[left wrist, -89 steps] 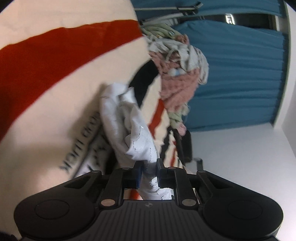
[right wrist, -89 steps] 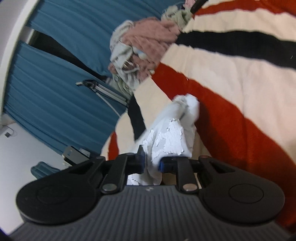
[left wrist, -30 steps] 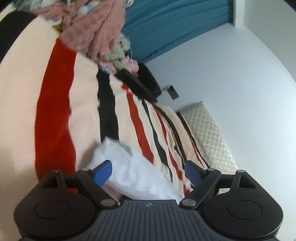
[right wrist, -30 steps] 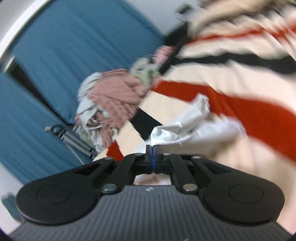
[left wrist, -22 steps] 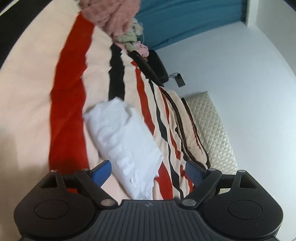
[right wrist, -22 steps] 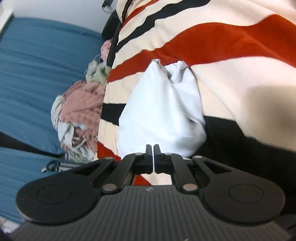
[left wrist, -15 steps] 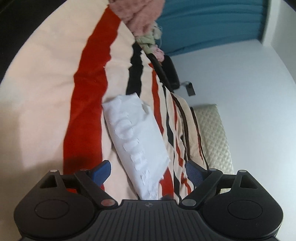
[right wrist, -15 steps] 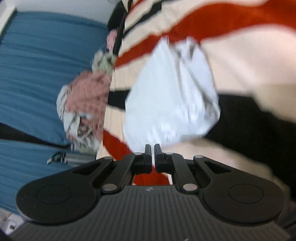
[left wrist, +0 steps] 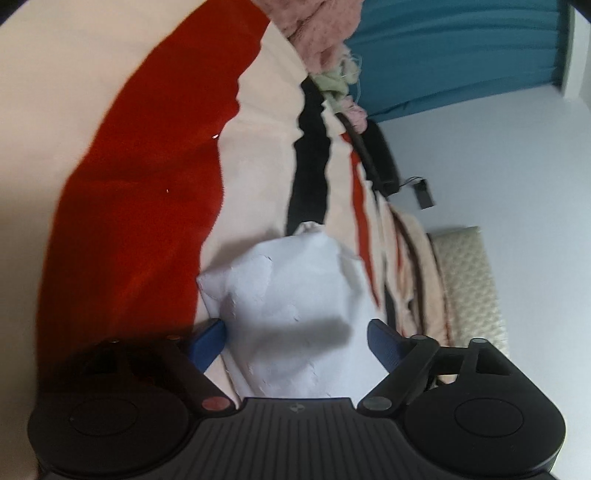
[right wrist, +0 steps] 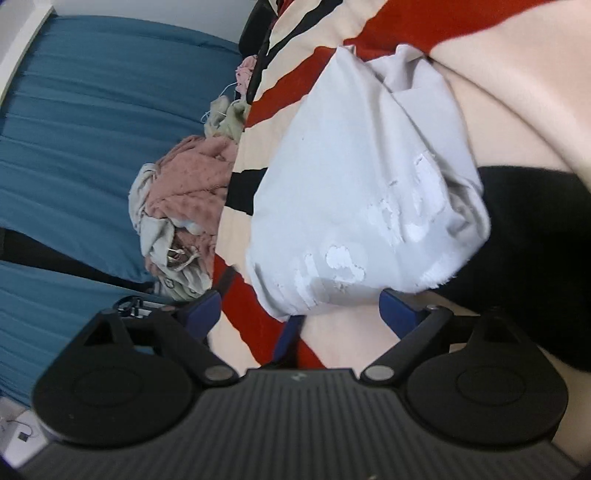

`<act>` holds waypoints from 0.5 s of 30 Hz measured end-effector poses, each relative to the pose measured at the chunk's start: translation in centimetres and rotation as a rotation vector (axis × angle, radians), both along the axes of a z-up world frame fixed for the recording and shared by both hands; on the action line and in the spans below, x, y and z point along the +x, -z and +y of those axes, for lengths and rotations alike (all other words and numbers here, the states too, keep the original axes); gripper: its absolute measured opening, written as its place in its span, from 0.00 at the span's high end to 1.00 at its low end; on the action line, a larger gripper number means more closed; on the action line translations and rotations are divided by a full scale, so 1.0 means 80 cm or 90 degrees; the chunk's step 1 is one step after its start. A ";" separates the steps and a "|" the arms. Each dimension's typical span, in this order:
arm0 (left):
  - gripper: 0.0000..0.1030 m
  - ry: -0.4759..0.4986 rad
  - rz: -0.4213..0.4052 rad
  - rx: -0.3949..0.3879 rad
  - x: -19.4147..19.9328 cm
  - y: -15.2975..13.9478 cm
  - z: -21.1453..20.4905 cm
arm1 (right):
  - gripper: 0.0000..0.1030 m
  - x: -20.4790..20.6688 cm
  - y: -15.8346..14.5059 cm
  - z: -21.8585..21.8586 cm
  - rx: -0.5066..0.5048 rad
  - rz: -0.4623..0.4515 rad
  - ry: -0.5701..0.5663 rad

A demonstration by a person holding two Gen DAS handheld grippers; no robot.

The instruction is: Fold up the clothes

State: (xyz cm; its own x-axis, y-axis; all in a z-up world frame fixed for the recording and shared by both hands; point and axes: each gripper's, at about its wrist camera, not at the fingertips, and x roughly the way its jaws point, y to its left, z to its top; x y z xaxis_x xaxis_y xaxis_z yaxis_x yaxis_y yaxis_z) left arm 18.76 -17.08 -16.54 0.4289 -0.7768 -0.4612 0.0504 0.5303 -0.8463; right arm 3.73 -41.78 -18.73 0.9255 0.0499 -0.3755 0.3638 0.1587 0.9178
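A folded white garment with a cracked white print (left wrist: 291,302) (right wrist: 362,192) lies on the bed's striped blanket (left wrist: 147,177) (right wrist: 517,118). My left gripper (left wrist: 297,339) is open, its blue pads on either side of the garment's near end, close above it. In the right wrist view, my right gripper (right wrist: 301,308) is open too, just short of the garment's near edge, with nothing between its fingers. Whether either gripper touches the cloth I cannot tell.
A heap of unfolded clothes, pink and pale (right wrist: 184,206) (left wrist: 317,33), sits at the far end of the blanket before a blue curtain (right wrist: 74,129). A quilted headboard (left wrist: 469,288) and a white wall (left wrist: 498,155) lie to the right.
Both grippers let go of the garment, which now lies folded on the blanket. The right gripper went from shut to open. Both have moved in close over the garment.
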 end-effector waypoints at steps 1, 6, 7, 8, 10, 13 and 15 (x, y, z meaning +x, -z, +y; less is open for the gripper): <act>0.32 -0.001 0.001 0.008 0.008 0.003 -0.006 | 0.07 0.004 0.009 -0.001 0.032 -0.012 -0.009; 0.75 -0.010 0.013 0.006 0.033 0.011 -0.015 | 0.06 0.026 0.034 0.000 0.067 0.001 -0.037; 0.82 -0.013 0.013 -0.005 0.034 0.009 -0.011 | 0.06 0.025 0.034 -0.001 0.063 0.001 -0.027; 0.84 -0.017 0.011 -0.015 0.033 0.005 -0.006 | 0.08 0.023 0.034 -0.002 0.058 0.002 -0.016; 0.86 -0.025 0.002 -0.030 0.024 -0.010 0.003 | 0.09 0.019 0.033 -0.004 0.049 0.003 0.011; 0.86 -0.025 -0.024 -0.035 0.000 -0.041 0.016 | 0.24 0.007 0.029 -0.010 0.030 0.008 0.061; 0.86 -0.021 -0.040 -0.023 -0.019 -0.061 0.029 | 0.30 -0.003 0.023 -0.014 0.013 0.012 0.089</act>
State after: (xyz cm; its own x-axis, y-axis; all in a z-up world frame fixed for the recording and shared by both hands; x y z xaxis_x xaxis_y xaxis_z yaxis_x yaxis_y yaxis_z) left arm 17.24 -14.80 -11.66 0.4824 -0.7771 -0.4042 0.0873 0.5018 -0.8606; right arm 3.47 -42.94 -20.59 0.9169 -0.0719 -0.3925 0.3978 0.0870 0.9133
